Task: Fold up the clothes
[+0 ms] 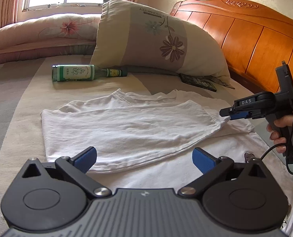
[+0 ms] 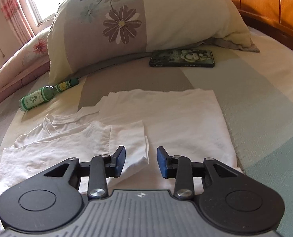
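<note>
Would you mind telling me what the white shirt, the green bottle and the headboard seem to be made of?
White shirt: soft matte knit, probably cotton, judging by its limp creases. Green bottle: likely glass, translucent and glossy, with a paper-looking label. Headboard: varnished orange wood, with visible grain and sheen.

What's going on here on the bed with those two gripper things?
A person is folding a white T-shirt spread on the bed, holding a gripper in each hand. One side is already folded over the middle. The right gripper sits at the corner of that folded flap, and its own camera shows its jaws open. The left gripper hovers open over the near edge, gripping nothing. A green bottle, a phone and a pillow lie beyond the shirt.
</note>
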The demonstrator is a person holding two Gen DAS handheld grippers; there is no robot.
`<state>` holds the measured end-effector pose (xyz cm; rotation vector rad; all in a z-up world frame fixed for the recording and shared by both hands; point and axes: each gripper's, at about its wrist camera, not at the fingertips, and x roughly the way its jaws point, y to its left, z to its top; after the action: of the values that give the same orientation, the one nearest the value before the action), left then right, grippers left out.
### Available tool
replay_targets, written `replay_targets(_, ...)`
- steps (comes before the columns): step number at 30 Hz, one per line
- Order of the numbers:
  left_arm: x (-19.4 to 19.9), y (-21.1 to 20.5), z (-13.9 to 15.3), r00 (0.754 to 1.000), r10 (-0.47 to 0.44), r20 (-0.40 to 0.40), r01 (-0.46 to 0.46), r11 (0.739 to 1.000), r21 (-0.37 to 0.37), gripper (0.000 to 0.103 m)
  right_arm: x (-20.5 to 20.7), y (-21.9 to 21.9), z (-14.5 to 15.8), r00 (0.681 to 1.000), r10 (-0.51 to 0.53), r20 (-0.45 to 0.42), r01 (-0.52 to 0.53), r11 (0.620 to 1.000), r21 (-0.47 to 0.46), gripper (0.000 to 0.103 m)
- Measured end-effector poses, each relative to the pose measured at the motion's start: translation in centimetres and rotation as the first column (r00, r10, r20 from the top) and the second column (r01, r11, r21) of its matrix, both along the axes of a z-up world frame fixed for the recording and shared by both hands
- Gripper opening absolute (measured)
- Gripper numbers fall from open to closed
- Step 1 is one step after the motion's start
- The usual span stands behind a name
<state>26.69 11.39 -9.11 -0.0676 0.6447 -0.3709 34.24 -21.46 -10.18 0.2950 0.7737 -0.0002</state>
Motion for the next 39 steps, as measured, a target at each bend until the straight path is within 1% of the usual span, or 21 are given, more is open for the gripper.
replay_targets(2,0.3,0.2,-0.3,1.000,0.010,-0.013,-0.011,1.000,-0.002,0.102,0.7,0.6,0.4,0.999,0.029,0.015,-0.029,0.999,-0.028,0.041)
replay_targets(4,0.5,0.5,-0.5,0.999,0.031,-0.028,-0.031,1.000,0.007,0.102,1.9,1.4,0.5,0.998,0.053,0.022,-0.051,0.996,-0.080,0.041)
replay_targets(7,0.7,0.8,-0.8,0.998,0.042,-0.038,-0.042,0.999,0.016,0.102,4.4,2.1,-0.5,0.997,0.071,0.003,-0.070,0.987,-0.146,0.041)
replay_targets(9,0.8,0.9,-0.9,0.998,0.048,-0.042,-0.047,0.999,0.018,0.102,4.9,2.4,-1.3,0.995,0.096,0.001,-0.094,0.982,-0.166,0.040)
replay_targets(10,0.9,0.9,-1.0,0.998,0.051,-0.044,-0.050,0.999,0.019,0.102,5.1,2.5,-1.7,0.994,0.108,0.000,-0.106,0.979,-0.176,0.037)
replay_targets(11,0.9,1.0,-1.0,0.998,0.053,-0.045,-0.052,0.998,0.019,0.102,5.3,2.6,-2.0,0.993,0.118,0.000,-0.116,0.976,-0.186,0.026)
replay_targets(12,1.0,1.0,-1.1,0.998,0.054,-0.046,-0.053,0.998,0.020,0.102,5.1,2.7,-2.0,0.993,0.120,0.008,-0.116,0.974,-0.197,0.011)
replay_targets(14,1.0,1.1,-1.1,0.997,0.059,-0.047,-0.059,0.998,0.019,0.102,4.8,2.8,-1.9,0.993,0.119,0.024,-0.111,0.970,-0.218,0.009)
replay_targets(16,1.0,1.3,-1.0,0.997,0.067,-0.047,-0.066,0.998,0.016,0.102,4.8,2.4,-2.0,0.997,0.074,0.033,-0.065,0.972,-0.227,0.010)
replay_targets(19,1.0,1.5,-0.9,0.996,0.078,-0.048,-0.077,0.997,0.012,0.102,4.6,1.6,-1.6,0.999,0.009,0.037,-0.002,0.981,-0.194,0.016)
replay_targets(20,1.0,1.7,-0.8,0.995,0.083,-0.048,-0.082,0.997,0.010,0.102,4.2,1.5,-1.1,0.999,0.009,0.053,0.000,0.984,-0.176,0.017)
replay_targets(23,1.0,2.5,-0.5,0.993,0.107,-0.053,-0.107,0.994,0.000,0.102,3.1,2.5,0.4,0.992,0.087,0.087,-0.070,0.980,-0.185,0.027)
replay_targets(25,1.0,3.1,-0.3,0.991,0.123,-0.056,-0.124,0.992,-0.007,0.102,3.1,3.9,0.7,0.982,0.183,0.051,-0.172,0.968,-0.181,0.030)
replay_targets(27,1.0,3.6,-0.1,0.988,0.140,-0.060,-0.141,0.990,-0.014,0.102,3.4,4.9,0.1,0.972,0.234,0.010,-0.229,0.958,-0.171,0.030)
replay_targets(29,1.1,4.3,0.0,0.986,0.150,-0.072,-0.152,0.988,-0.026,0.102,4.1,5.5,-1.0,0.970,0.244,-0.013,-0.242,0.954,-0.175,0.030)
replay_targets(33,1.2,5.1,0.2,0.981,0.175,-0.085,-0.177,0.984,-0.023,0.102,5.3,4.5,-1.7,0.992,0.130,0.002,-0.127,0.977,-0.174,0.032)
replay_targets(35,1.1,5.3,0.3,0.980,0.177,-0.087,-0.179,0.984,-0.022,0.102,4.7,4.0,-1.0,0.993,0.114,0.011,-0.112,0.989,-0.099,0.033)
replay_targets(36,1.1,5.4,0.4,0.980,0.178,-0.088,-0.180,0.983,-0.022,0.102,4.1,4.1,-0.7,0.990,0.141,0.023,-0.138,0.986,-0.092,0.035)
replay_targets(37,1.1,5.5,0.5,0.980,0.179,-0.089,-0.181,0.983,-0.021,0.102,3.2,4.5,-0.3,0.983,0.181,0.032,-0.176,0.978,-0.111,0.037)
replay_targets(39,1.0,5.7,0.7,0.979,0.181,-0.091,-0.183,0.983,-0.020,0.102,1.7,5.1,-0.2,0.974,0.225,0.028,-0.218,0.965,-0.148,0.045)
